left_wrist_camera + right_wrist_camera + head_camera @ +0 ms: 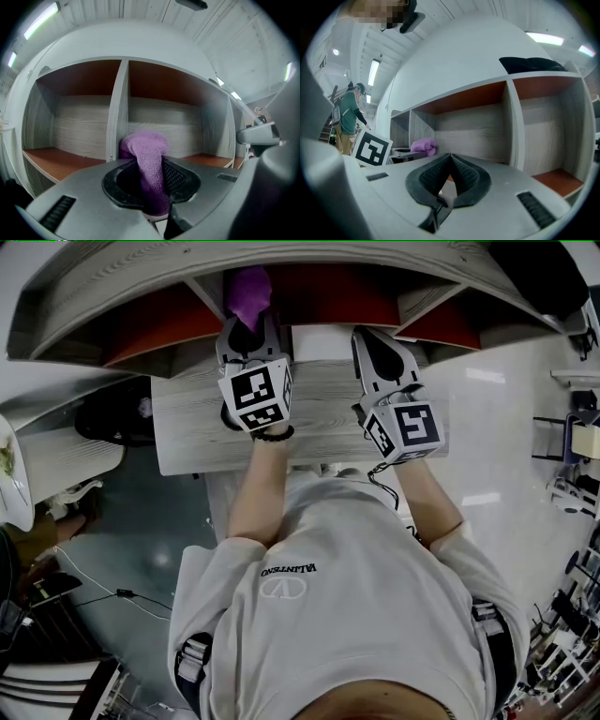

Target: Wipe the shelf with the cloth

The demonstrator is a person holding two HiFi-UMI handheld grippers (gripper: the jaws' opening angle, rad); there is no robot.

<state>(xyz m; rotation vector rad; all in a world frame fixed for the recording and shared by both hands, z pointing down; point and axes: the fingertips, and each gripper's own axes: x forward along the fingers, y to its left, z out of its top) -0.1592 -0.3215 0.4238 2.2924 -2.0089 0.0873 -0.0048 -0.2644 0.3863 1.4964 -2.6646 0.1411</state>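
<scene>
left gripper (151,185) clenched on purple cloth (146,157) | right gripper (449,177) closed, empty | cloth bunched against shelf divider (117,108), frame centre, perhaps touching | risk: bunch may snag divider, pull loose

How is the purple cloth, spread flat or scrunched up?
Scrunched up. The purple cloth sits pinched between the left gripper's jaws, bulging out in a rounded lump beyond them.

Bunched purple cloth (148,159) before open shelf (117,108)

Cloth (146,157) before shelf divider (116,112)
</scene>
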